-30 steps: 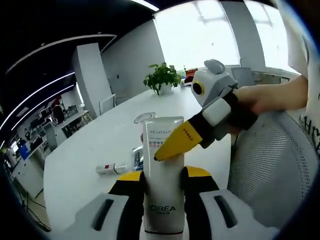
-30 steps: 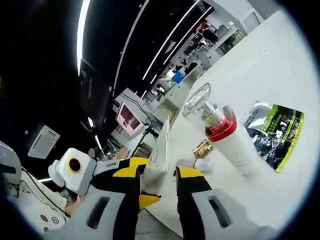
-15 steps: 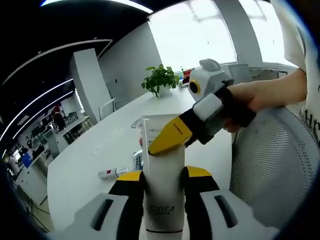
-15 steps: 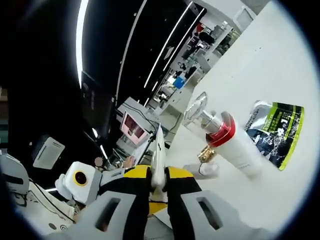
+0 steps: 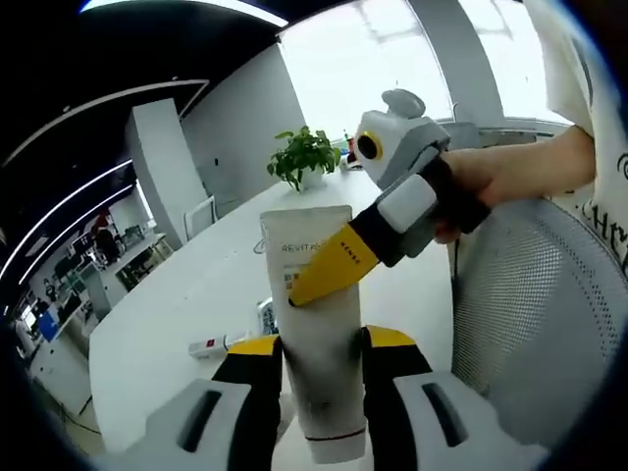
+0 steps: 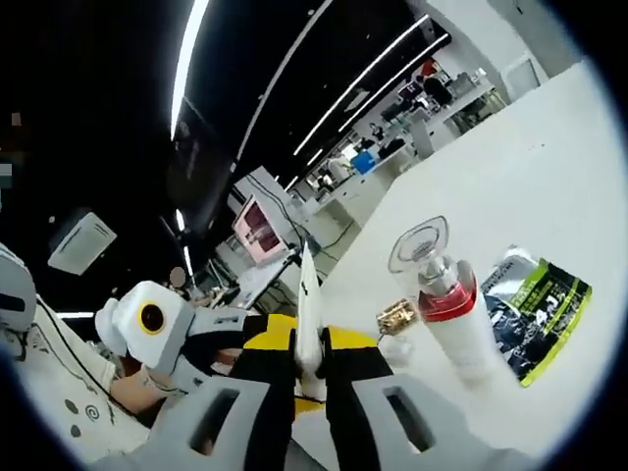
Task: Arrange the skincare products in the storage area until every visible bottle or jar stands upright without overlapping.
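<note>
- Left gripper: jaws clamped on the lower body of a white tube, held up off the white worktop. Tube stands roughly upright between the yellow-tipped jaws, crimped flat end up, "REVITAL…" lettering near the top.
- Right gripper comes into the left gripper view from the right, a hand behind it. Its yellow tips sit on the tube's upper half, just under the lettering.
- Right gripper view: right gripper has its jaws nearly together, pinching the tube edge-on (reads as a thin white blade rising between the jaws). Left gripper shows at lower left of that view, on the same tube lower down.
- So both grippers grip one tube, in the air above the worktop edge.
- On the worktop in the right gripper view: a white bottle with a red collar and a clear cap, standing up (leans in the fisheye); a green-and-black sachet lying flat just beside it; a small gold-capped item by the bottle's other side, too small to identify.
- Left gripper view: a small white-and-red item lies flat on the worktop left of the tube; a potted plant at the far end; a mesh chair back on the right.
</note>
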`<state>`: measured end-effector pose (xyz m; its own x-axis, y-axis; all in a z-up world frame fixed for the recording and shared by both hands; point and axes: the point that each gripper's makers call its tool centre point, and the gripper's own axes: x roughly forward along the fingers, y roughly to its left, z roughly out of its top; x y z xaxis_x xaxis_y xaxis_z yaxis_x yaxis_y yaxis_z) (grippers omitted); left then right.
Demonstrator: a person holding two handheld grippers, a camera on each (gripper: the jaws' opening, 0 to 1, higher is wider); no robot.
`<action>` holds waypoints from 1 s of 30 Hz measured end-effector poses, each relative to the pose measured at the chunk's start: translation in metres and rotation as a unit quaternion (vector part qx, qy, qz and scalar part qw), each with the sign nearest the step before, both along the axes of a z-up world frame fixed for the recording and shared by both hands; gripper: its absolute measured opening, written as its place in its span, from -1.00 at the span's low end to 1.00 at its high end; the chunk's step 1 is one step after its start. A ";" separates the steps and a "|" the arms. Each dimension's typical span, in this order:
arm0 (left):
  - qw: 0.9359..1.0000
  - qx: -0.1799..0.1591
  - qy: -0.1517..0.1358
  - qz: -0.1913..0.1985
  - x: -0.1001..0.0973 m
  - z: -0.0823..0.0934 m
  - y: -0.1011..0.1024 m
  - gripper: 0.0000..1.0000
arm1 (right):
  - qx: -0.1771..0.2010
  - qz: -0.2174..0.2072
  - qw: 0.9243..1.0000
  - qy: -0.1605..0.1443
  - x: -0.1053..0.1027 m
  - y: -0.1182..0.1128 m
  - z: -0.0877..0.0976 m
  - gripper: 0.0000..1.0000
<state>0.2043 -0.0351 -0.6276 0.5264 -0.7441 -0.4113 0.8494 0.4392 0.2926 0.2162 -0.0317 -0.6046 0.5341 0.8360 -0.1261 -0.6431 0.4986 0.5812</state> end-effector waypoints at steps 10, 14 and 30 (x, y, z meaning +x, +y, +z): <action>0.997 0.007 0.038 -0.066 -0.010 -0.005 -0.001 -0.45 | -0.073 0.076 0.991 -0.086 -0.009 0.000 0.002 -0.84; 0.994 0.003 0.066 -0.084 -0.014 -0.008 -0.004 -0.44 | -0.093 0.120 0.981 -0.118 -0.017 0.005 0.005 -0.84; 0.986 -0.001 0.118 -0.117 -0.019 -0.022 -0.017 -0.44 | -0.182 0.241 0.938 -0.169 -0.033 0.017 0.000 -0.83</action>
<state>0.1855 -0.0526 -0.6495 0.2300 -0.8344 -0.5008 0.9719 0.2236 0.0738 0.1836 -0.0148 -0.6048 0.1655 0.9249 -0.3422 -0.9619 0.2280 0.1511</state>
